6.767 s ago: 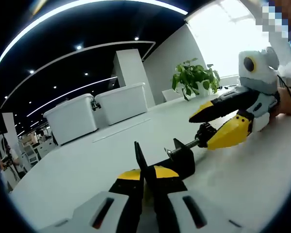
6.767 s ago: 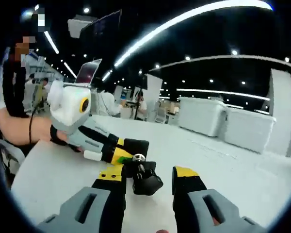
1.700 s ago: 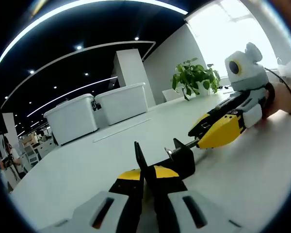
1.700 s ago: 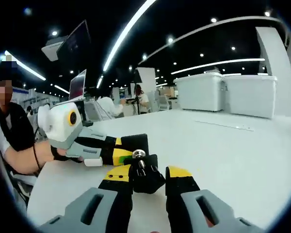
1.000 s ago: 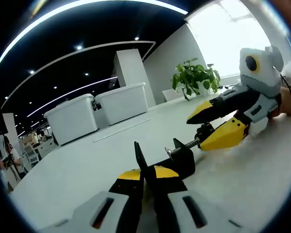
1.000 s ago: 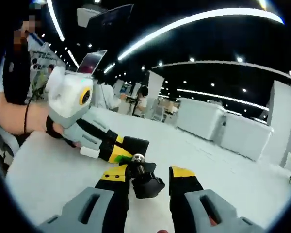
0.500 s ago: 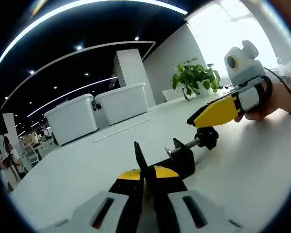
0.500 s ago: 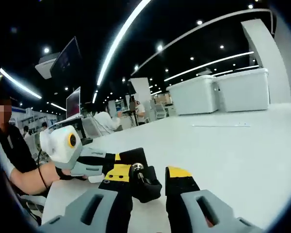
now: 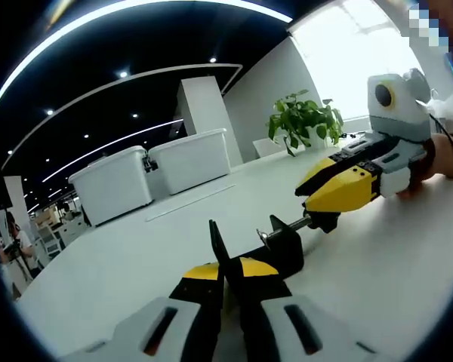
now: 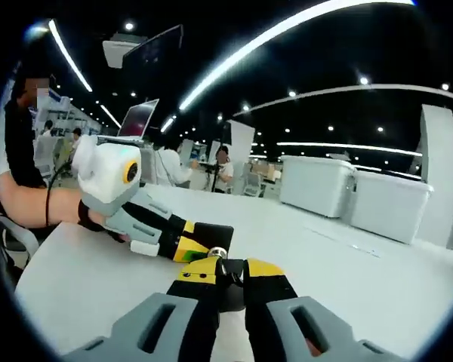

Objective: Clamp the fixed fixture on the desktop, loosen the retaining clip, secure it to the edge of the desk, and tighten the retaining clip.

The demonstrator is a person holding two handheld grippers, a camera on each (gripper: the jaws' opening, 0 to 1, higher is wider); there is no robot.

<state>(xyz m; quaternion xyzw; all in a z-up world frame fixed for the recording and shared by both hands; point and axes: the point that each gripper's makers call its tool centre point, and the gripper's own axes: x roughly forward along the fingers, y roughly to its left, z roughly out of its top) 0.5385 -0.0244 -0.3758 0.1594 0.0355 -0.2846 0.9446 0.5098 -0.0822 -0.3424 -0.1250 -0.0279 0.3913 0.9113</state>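
White tabletop (image 9: 408,271) runs back to two white bins (image 9: 147,177) and a potted plant (image 9: 302,121) at upper right of the left gripper view. Low in that frame, the left tongs (image 9: 225,280) are pinched shut on the black fixture (image 9: 275,247). At center right, the right tongs (image 9: 328,197) are closed around the knob (image 9: 322,220) of its screw, which also sits bottom center in the right gripper view.
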